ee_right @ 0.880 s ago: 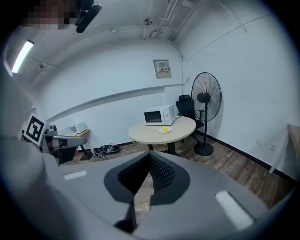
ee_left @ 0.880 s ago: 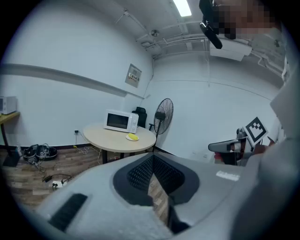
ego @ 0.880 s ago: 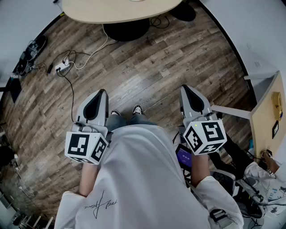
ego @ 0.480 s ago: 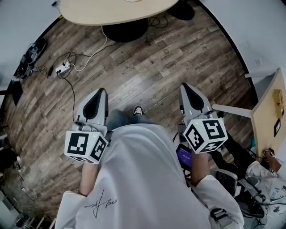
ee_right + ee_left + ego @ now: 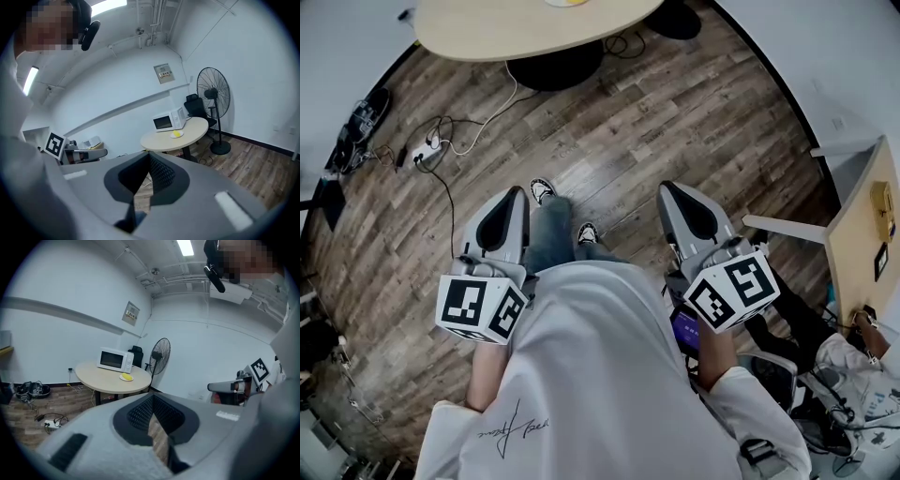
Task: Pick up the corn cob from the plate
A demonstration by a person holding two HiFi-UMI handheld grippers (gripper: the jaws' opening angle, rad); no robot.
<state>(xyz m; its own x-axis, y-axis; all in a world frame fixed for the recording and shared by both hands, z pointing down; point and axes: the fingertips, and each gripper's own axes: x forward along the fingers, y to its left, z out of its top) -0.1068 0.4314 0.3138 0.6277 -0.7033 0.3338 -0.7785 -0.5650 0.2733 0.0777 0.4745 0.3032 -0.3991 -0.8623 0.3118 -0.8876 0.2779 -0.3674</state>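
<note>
Open wood floor [image 5: 675, 122] lies between the person and the round table [image 5: 516, 26], which stands well apart from both tools at the far side of the room. The corn cob [image 5: 126, 376] lies on a white plate [image 5: 121, 378] on that table, just beside a white microwave [image 5: 114, 360]; nothing else is seen on the tabletop. The table rests on a dark pedestal base [image 5: 562, 64], leaving its rim free all round on the near side. A black standing fan [image 5: 213, 96] stands on the floor beside the table, close to the wall. To the left of the direct line, a power strip [image 5: 425, 147] and loose cables [image 5: 455, 127] lie on the floor, one white lead running toward the pedestal. A wooden desk [image 5: 861, 248] closes off the right edge, near the right tool [image 5: 668, 192]. The left tool [image 5: 516, 195] and the right tool are held level with each other on either side of the body, angled slightly downward. Each has its jaws pressed together with nothing between them. One of the person's feet is set ahead of the other.
</note>
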